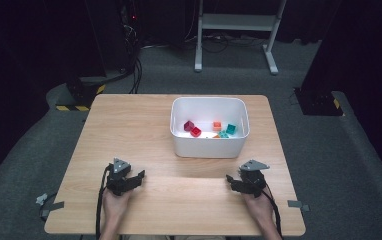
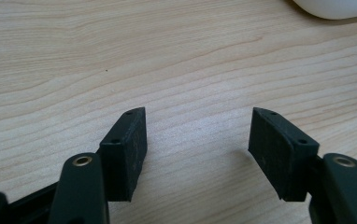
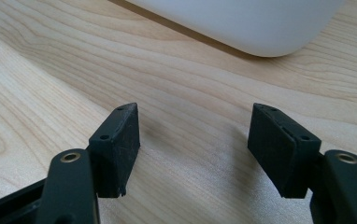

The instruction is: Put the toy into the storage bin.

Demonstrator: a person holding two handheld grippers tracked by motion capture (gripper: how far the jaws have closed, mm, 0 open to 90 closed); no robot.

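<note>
The wooden tabletop [image 1: 129,130] is carrying a white bin [image 1: 210,149] toward its far middle, and the bin is holding small blocks — a dark red block [image 1: 189,125] and a red block [image 1: 196,132] lying together at its left, an orange block [image 1: 217,125] and a teal block [image 1: 231,129] at its right. Two hands are resting on the near edge, well short of the bin. The left gripper [image 1: 140,174] is sitting at the near left, pointing inward, its jaws standing apart over bare wood. The right gripper [image 1: 229,178] is sitting at the near right — its jaws are likewise gaping with nothing between them, the bin's white wall [image 3: 242,23] rising just ahead.
</note>
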